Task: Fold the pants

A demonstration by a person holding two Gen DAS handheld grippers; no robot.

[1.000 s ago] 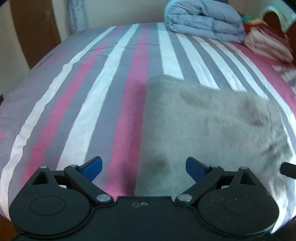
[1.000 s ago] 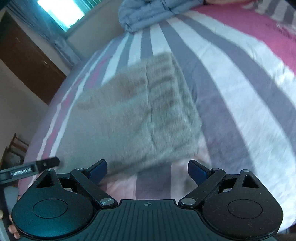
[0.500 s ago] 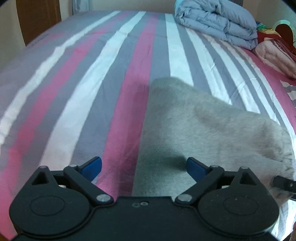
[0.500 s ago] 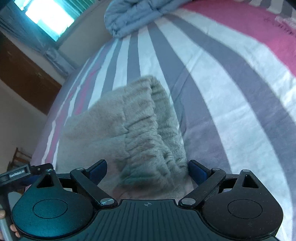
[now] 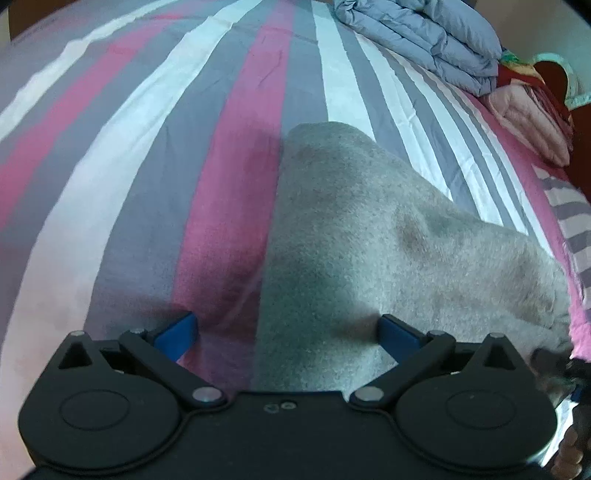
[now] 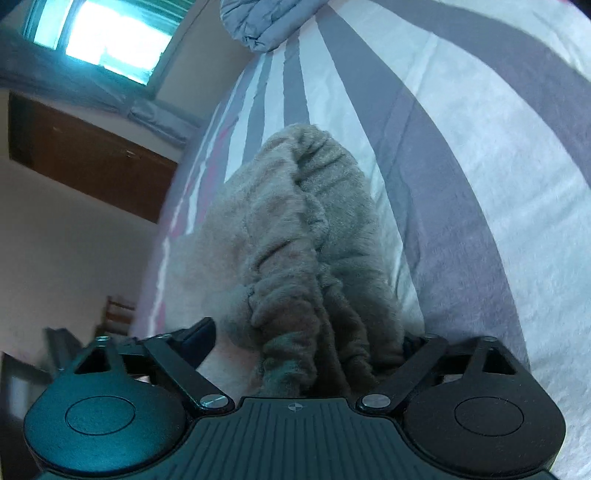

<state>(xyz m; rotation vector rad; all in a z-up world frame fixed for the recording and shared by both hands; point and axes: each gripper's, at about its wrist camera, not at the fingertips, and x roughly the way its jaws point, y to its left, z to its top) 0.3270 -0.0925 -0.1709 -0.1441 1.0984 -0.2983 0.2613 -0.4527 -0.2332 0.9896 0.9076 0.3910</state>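
The pants point(image 5: 388, 236) stretch far ahead between the spread fingers of the left gripper point(image 5: 286, 328) and right gripper point(image 6: 306, 332).

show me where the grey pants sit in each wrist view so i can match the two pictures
Left wrist: the grey pants fill the centre and right, reaching down between the open fingers of the left gripper.
Right wrist: the grey pants rise up the middle, their gathered waistband bunched between the open fingers of the right gripper.
Shared landmark: the folded blue-grey duvet, top right in the left view, top centre in the right.
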